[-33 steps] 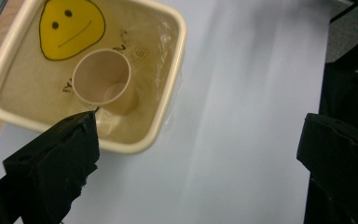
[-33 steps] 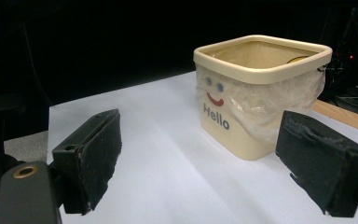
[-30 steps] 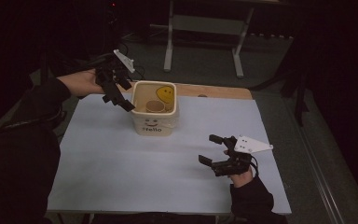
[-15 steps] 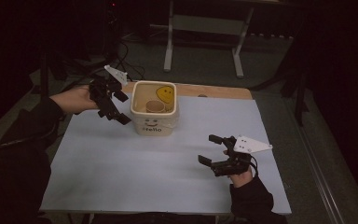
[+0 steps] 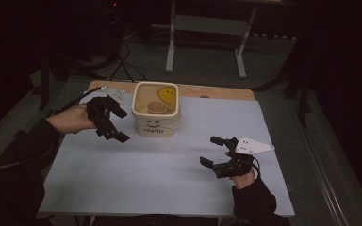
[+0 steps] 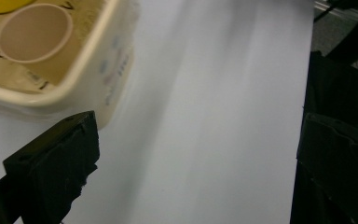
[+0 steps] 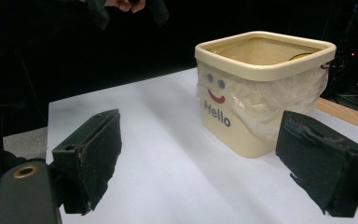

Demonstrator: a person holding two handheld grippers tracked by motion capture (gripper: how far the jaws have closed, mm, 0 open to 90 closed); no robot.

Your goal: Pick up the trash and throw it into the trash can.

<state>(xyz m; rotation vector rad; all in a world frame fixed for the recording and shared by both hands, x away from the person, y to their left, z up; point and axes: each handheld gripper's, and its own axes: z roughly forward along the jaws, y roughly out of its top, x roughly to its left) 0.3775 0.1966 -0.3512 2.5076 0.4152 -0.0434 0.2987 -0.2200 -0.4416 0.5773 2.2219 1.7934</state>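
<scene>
Right gripper: nearest the person, low over the sheet at the near right; jaws spread wide, nothing between them. In its own view the two black pads stand far apart and frame the tub across bare sheet.
Right hand: comes in from the bottom edge, dark sleeve at the wrist, gripper pointed left and slightly away; grey plate on top, tilted to the right.
Sheet: pale, covers most of the table; bare between the two grippers.
Left gripper: held above the sheet's left part, just beside the tub's left wall, not touching it; jaws released and empty, pointing down and to the right. In its own view one pad sits at lower left, the other at the right edge, with plain sheet between.
Left hand: forearm reaches in from the lower left in a dark sleeve, wrist bent so the gripper tips down toward the sheet.
Tub: cream, square, upright on the far middle of the sheet; a face and "Hello" on the near wall, clear film wrapped under the rim. It lies outside both pairs of jaws, well apart from the right one.
Cup: round, tan, inside the tub; mouth up.
Table: wooden edge shows beyond the sheet, behind the tub.
</scene>
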